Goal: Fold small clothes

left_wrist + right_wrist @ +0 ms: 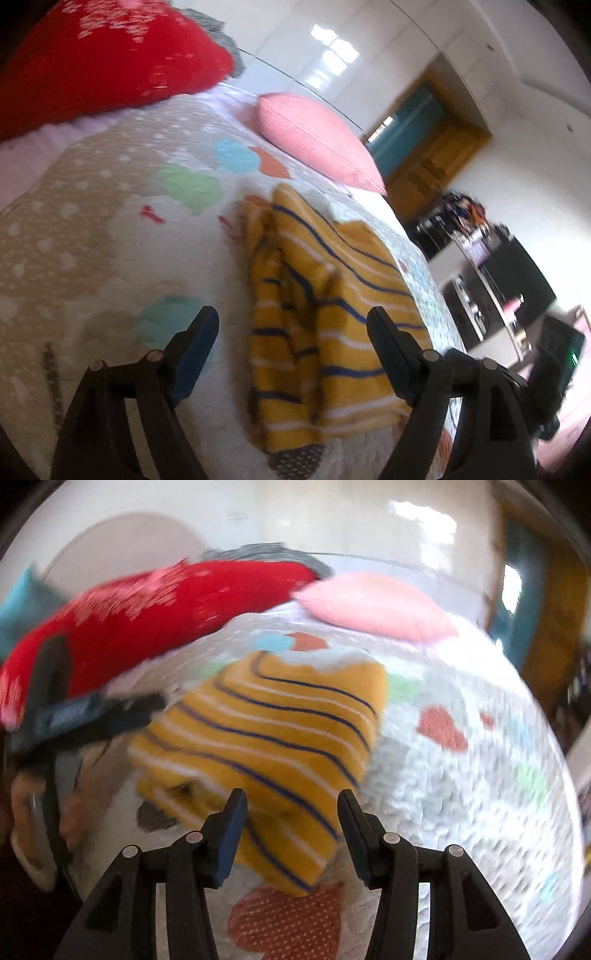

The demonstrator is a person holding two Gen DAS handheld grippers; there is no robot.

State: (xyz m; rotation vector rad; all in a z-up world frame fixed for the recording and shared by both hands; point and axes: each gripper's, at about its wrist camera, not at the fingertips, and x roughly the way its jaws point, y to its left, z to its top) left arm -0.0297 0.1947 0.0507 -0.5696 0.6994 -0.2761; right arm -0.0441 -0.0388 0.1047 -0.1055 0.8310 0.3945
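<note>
A small yellow garment with navy and white stripes (325, 302) lies folded on a patterned quilt (110, 229). My left gripper (291, 332) is open and empty, hovering above the garment's near part. In the right wrist view the same garment (273, 731) lies on the quilt (461, 794). My right gripper (291, 812) is open and empty, just above the garment's near corner. The left gripper (88, 712) shows at the left of that view, beside the garment's left edge.
A red pillow (103, 62) and a pink pillow (317, 140) lie at the bed's far end. The bed edge runs along the right in the left wrist view, with dark shelves (491, 266) and a wooden door (432, 147) beyond.
</note>
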